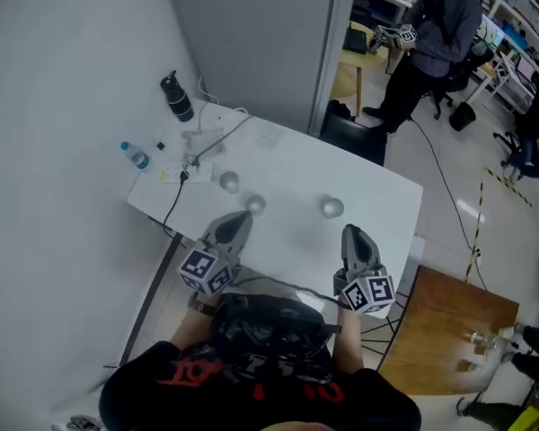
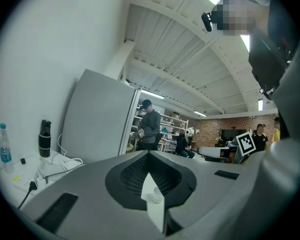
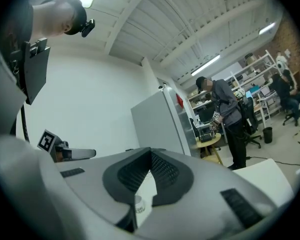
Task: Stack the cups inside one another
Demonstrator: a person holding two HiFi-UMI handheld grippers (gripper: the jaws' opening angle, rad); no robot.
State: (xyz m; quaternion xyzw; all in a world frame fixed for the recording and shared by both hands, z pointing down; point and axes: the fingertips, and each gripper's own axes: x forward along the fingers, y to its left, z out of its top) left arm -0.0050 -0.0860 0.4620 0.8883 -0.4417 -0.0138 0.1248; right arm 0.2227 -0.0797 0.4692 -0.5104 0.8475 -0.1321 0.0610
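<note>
Ahead of the left gripper [image 1: 237, 221] and right gripper [image 1: 354, 236], both closed and empty, three small clear plastic cups [image 1: 255, 206] stand apart; none nested yet.

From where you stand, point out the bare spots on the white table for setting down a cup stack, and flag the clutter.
Bare: the table on its right side past the right cup, and the gap between that cup and the middle cup. Crowded: the far-left corner, where the black bottle, water bottle and cables sit, with the left cup close by.
</note>
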